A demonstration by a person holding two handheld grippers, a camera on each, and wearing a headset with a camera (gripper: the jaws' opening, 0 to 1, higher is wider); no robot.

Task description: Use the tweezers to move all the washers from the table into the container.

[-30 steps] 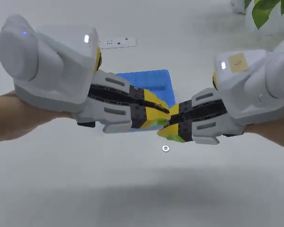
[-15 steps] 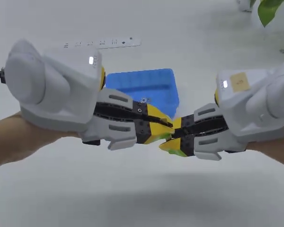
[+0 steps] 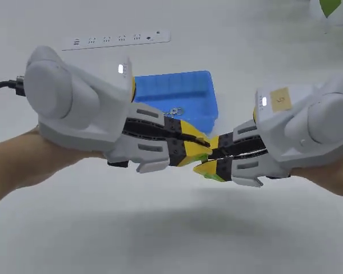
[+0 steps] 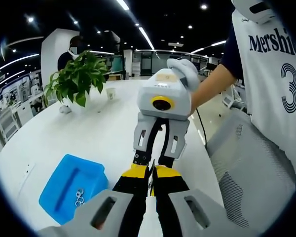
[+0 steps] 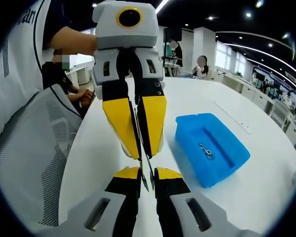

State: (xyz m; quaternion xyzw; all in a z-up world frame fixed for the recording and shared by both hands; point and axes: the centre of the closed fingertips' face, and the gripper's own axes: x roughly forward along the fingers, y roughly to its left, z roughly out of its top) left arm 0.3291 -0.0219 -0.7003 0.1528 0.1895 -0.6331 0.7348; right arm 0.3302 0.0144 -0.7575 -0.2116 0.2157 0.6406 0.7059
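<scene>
The container (image 3: 188,85) was of blue plastic, smooth, with a soft shine along its rim. The washers (image 3: 174,111) were of bright bare metal. The tweezers (image 5: 144,177) were of thin polished metal. The left gripper (image 3: 204,144) and the right gripper (image 3: 201,167) both had housings of smooth white plastic with a mild gloss, and jaws of matt black and yellow plastic. The table (image 3: 160,228) was white, smooth and nearly matt. The power strip (image 3: 120,40) was of white plastic. The chair (image 4: 246,168) was covered with grey mesh cloth. The shirt (image 4: 259,89) was of white cloth with printed letters.
</scene>
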